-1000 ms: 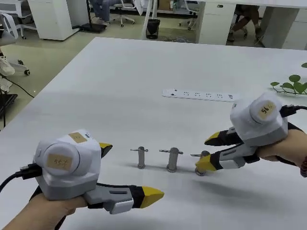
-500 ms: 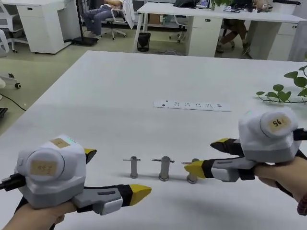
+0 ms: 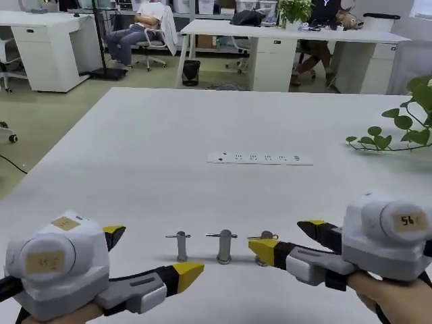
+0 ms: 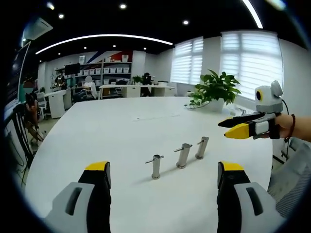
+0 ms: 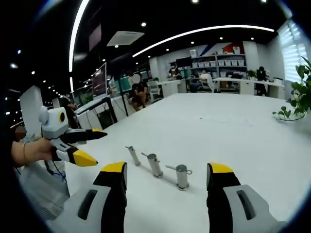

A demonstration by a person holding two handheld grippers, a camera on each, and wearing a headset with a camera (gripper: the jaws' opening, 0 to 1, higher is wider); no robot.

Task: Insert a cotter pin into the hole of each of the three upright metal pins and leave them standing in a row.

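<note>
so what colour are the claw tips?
Yellow, on both the left claw and the right claw; clearest in the left gripper view.

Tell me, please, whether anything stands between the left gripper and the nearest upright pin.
Nothing visible does: bare table lies between the open left gripper and the nearest metal pin, ahead of its jaws.

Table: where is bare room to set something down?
Bare: the table between the power strip and the row of pins, and beyond the strip. Crowded: at the pins, between the left hand-held gripper and right hand-held gripper.
</note>
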